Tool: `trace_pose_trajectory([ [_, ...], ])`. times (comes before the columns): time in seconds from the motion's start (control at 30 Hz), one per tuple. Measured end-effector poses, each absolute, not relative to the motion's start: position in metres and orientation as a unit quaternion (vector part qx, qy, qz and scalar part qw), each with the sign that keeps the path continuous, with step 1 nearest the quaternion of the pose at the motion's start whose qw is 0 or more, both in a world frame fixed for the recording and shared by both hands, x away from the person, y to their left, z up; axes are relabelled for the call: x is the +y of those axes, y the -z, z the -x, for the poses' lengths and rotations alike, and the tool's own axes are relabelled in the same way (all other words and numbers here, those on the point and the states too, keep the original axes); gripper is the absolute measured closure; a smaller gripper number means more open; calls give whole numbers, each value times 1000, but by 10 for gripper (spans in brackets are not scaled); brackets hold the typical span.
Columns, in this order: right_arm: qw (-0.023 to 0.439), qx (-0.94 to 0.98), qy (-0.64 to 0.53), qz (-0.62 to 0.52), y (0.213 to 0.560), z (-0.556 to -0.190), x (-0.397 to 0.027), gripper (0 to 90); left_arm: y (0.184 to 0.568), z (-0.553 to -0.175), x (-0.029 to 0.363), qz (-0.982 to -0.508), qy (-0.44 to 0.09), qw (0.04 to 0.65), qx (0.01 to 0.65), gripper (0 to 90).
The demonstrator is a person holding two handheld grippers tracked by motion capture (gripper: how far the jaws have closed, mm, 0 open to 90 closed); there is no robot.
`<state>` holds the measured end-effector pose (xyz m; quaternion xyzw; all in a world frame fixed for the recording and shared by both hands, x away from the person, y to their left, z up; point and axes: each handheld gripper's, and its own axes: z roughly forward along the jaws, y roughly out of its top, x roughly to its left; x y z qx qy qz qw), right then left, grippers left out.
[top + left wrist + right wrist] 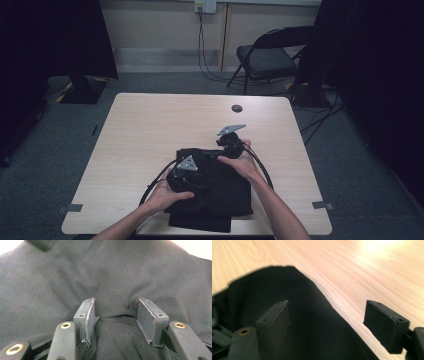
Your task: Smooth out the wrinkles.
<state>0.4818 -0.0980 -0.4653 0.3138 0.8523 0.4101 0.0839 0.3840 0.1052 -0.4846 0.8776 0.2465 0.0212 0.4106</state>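
Left claw (116,322) presses half-spread into unlabelled black cloth (105,277); right claw (334,325) gapes empty over table (362,270).

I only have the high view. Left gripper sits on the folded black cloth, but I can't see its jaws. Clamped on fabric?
Observer: No. In the left gripper view the left gripper has its jaws apart, pads resting on the folded black cloth, with a small ridge of fabric between them, not pinched.
Operator: And the right one?
Observer: In its own view the right gripper is wide open; one jaw is over the cloth's edge, the other over the bare light wooden table.
Operator: Anything between those jaws?
Observer: Nothing gripped; the cloth's edge runs below the gap, clear of both pads.
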Motion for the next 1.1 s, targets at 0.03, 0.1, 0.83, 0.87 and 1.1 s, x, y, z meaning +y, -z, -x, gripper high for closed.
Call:
trace_pose_trajectory([
  [0.03, 83, 855, -406, -312, 468, -484, -97, 195, 485, -384, 105, -877, -21, 411, 248, 486],
  [0.1, 79, 859, -396, -314, 473, -488, -96, 193, 485, -384, 105, -877, -22, 411, 249, 487],
  [0.83, 47, 889, -365, -274, 491, -490, -101, 321, 486, -380, 105, -871, -33, 414, 263, 497],
  [0.87, 44, 889, -367, -269, 491, -490, -101, 360, 486, -379, 105, -871, -33, 414, 263, 497],
  [1.1, -4, 894, -372, -250, 487, -486, -107, 755, 486, -380, 104, -873, -36, 409, 262, 504],
])
